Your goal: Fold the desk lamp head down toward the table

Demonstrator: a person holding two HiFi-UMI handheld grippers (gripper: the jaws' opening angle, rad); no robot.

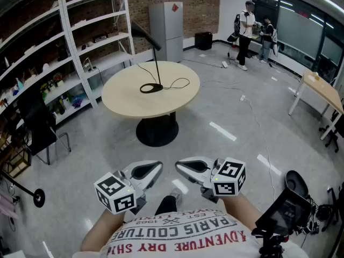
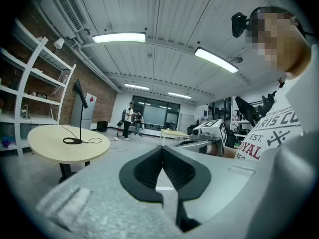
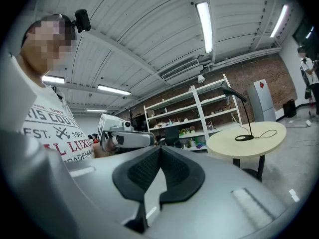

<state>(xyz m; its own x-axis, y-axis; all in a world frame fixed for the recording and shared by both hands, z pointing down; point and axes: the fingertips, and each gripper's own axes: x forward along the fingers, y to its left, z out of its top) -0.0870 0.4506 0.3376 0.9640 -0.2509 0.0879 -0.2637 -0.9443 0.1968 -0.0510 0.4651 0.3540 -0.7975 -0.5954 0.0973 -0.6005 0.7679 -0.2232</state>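
Observation:
A black desk lamp (image 1: 154, 58) stands on the round beige table (image 1: 129, 101), its thin stem upright and its long head (image 1: 145, 35) angled up to the left. Its round base (image 1: 151, 88) rests near the table's middle, with a cable looping to the right. The lamp also shows far off in the left gripper view (image 2: 79, 114) and the right gripper view (image 3: 243, 113). My left gripper (image 1: 157, 169) and right gripper (image 1: 179, 167) are both shut and empty, held close to my chest, tips pointing at each other, well short of the table.
White shelving (image 1: 64, 52) with small items lines the left wall. A grey cabinet (image 1: 166, 30) stands behind the table. Two people (image 1: 252, 28) stand at the far right near a second table (image 1: 322, 93). A black chair (image 1: 37, 128) sits left; a tripod camera (image 1: 285, 214) is at lower right.

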